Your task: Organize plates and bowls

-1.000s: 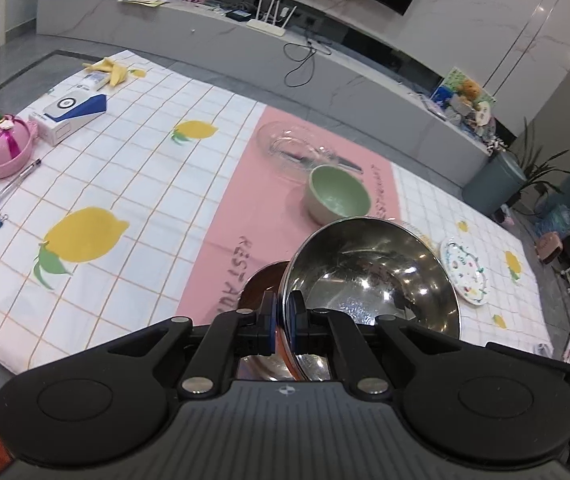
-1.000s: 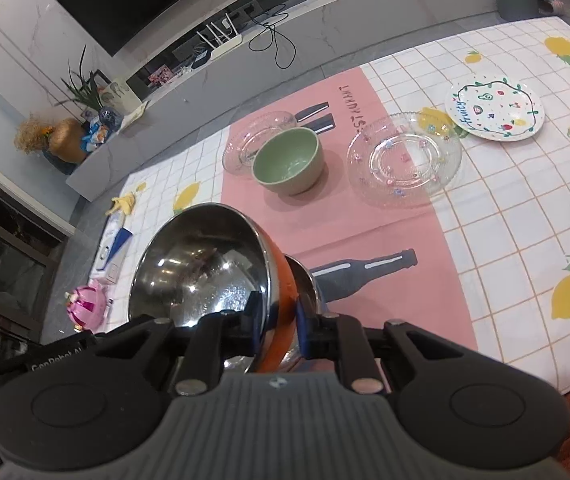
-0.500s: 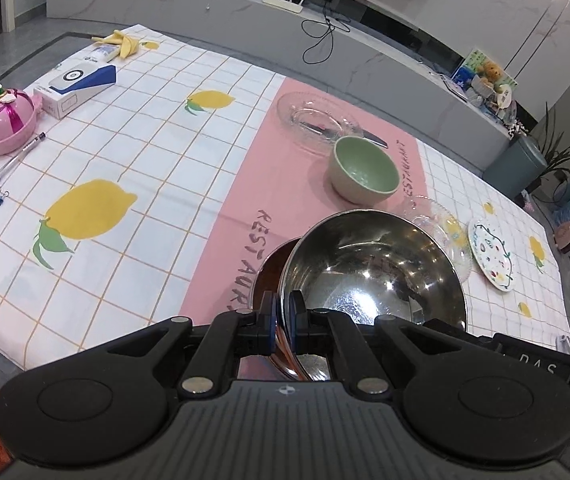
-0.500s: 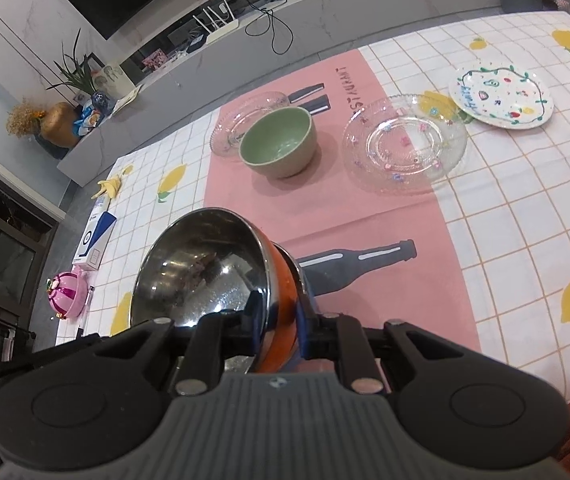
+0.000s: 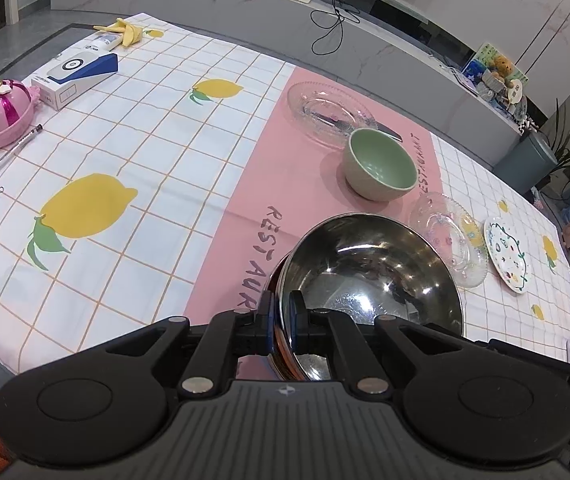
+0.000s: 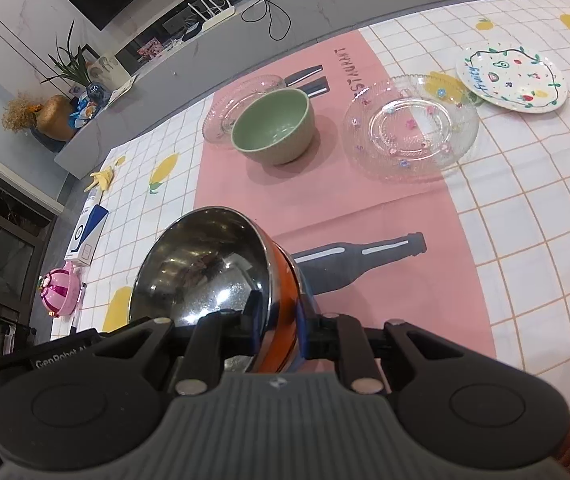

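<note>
Now we hold the steel bowl [image 5: 369,276] above the near edge of the cloth, left gripper [image 5: 281,312] and right gripper [image 6: 281,320] each pinching its rim. Next, we judge, carry it toward the green bowl [image 6: 273,126] at twelve o'clock and lower level.

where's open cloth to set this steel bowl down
Free: the white grid around the big lemon print, between the pen and the pink strip. Also over the bottle print. Crowded: green bowl, glass plates, painted plate.
</note>
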{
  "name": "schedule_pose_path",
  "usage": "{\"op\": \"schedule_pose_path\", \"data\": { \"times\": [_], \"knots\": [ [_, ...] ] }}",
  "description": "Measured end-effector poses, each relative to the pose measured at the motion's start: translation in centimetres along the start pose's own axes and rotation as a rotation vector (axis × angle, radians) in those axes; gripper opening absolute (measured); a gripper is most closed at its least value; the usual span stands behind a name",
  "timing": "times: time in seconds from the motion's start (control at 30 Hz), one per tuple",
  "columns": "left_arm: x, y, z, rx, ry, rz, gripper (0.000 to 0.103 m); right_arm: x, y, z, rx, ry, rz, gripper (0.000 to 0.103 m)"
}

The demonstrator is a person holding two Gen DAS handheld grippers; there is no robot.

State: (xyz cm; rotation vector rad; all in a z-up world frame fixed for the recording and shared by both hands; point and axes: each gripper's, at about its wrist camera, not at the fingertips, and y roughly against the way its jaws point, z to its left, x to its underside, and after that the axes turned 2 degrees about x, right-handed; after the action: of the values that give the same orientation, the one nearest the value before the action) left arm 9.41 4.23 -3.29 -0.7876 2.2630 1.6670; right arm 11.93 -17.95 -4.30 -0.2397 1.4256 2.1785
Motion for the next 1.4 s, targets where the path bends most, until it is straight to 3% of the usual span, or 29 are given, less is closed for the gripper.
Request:
{"op": "schedule_pose_path", "data": {
  "times": [0.83,1.0,1.07,1.27,1.4],
  "knots": [
    [-0.2,-0.2,0.4,0.003,0.024,-0.011,0.013,0.3,-0.1,0.9,0.009,0.060,-0.034,0.025],
    [-0.4,0.3,0.2,-0.012,0.017,-0.036,0.026,0.3,0.3,1.0,0.002,0.069,-0.051,0.027],
    [-0.4,0.7,0.1,-0.024,0.015,-0.054,0.034,0.2,0.7,1.1,-0.003,0.072,-0.060,0.036],
    [-0.8,2.7,-0.7,-0.010,-0.019,-0.126,0.041,0.1,2.5,1.4,0.001,0.089,-0.109,0.042],
    [-1.3,3.8,-2.2,0.047,-0.053,-0.156,0.046,-0.4,4.0,1.3,0.010,0.099,-0.150,0.044]
  ]
}}
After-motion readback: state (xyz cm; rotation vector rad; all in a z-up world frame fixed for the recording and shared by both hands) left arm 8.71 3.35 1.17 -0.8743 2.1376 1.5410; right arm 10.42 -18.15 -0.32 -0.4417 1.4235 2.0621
